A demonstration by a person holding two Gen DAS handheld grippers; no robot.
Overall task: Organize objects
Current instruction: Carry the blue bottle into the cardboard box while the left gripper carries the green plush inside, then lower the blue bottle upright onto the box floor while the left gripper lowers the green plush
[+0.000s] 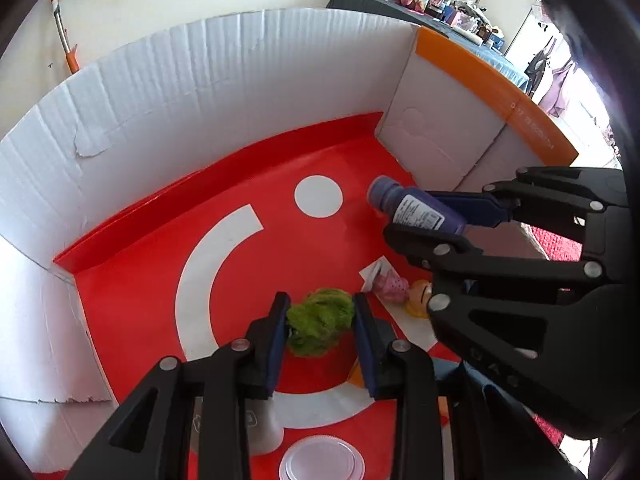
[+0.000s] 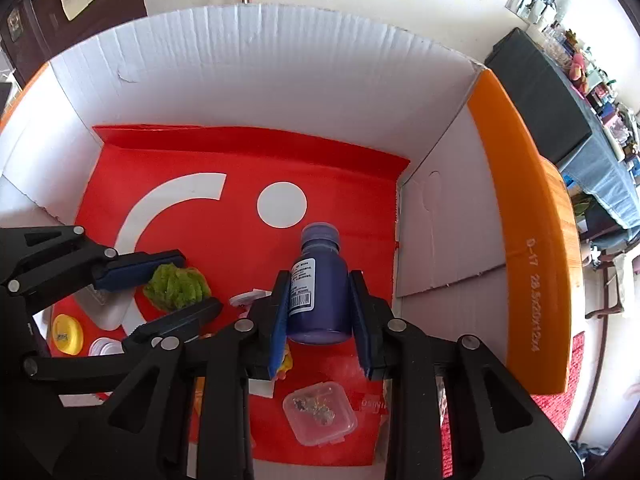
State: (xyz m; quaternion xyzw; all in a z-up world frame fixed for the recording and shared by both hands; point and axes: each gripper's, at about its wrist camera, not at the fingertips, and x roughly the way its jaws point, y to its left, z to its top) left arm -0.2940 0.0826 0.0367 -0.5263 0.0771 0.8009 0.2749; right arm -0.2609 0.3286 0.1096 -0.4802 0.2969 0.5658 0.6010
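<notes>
Both grippers hang inside a white cardboard box with a red floor. My left gripper is shut on a fuzzy green clump, low over the floor; in the right wrist view the same clump sits between its blue pads at the left. My right gripper is shut on a purple bottle with a white label, cap pointing away. In the left wrist view that bottle hangs at the right, above the floor.
On the box floor lie a small doll with a pink dress, a clear plastic case, a yellow lid, a white lid and a white container. An orange flap edges the box's right wall.
</notes>
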